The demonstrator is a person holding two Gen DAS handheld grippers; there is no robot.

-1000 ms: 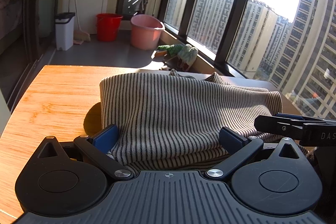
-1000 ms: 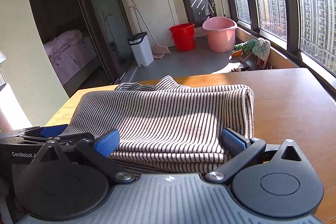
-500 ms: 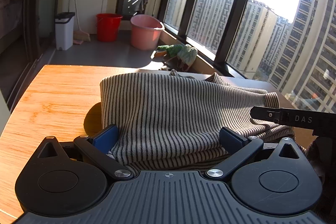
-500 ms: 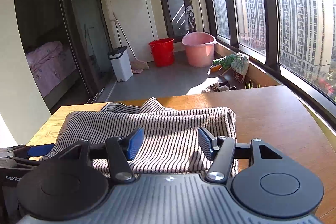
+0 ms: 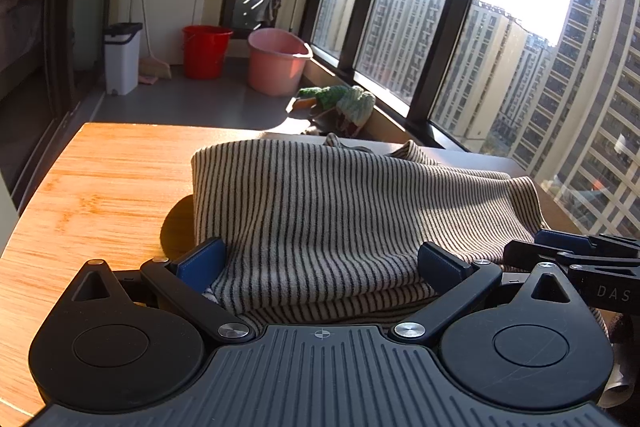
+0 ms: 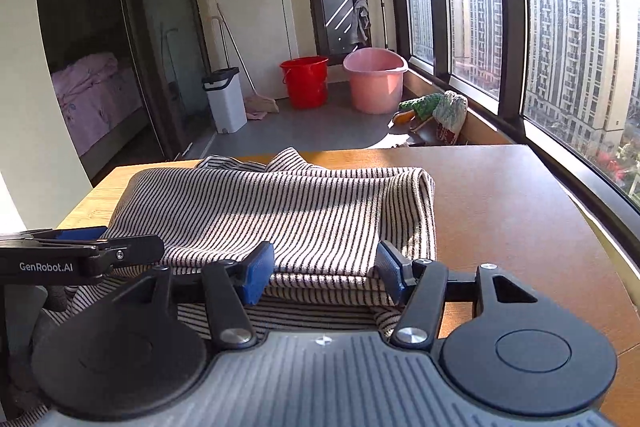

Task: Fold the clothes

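A striped garment, folded in layers, lies on the wooden table. My left gripper is open wide, its blue pads either side of the garment's near edge, with cloth lying between them. In the right wrist view, the same garment has its folded near edge between the pads of my right gripper, which is open about halfway and not pinching. Each gripper shows side-on in the other's view: the right one at the garment's right corner, the left one at its left corner.
Bare table top stretches right of the garment toward the window. Beyond the far table edge, on the floor, stand a red bucket, a pink tub and a white bin.
My right gripper's fingers narrowed from wide to about half width; it rose above the garment, then came back down to the near edge. The left gripper stayed put.
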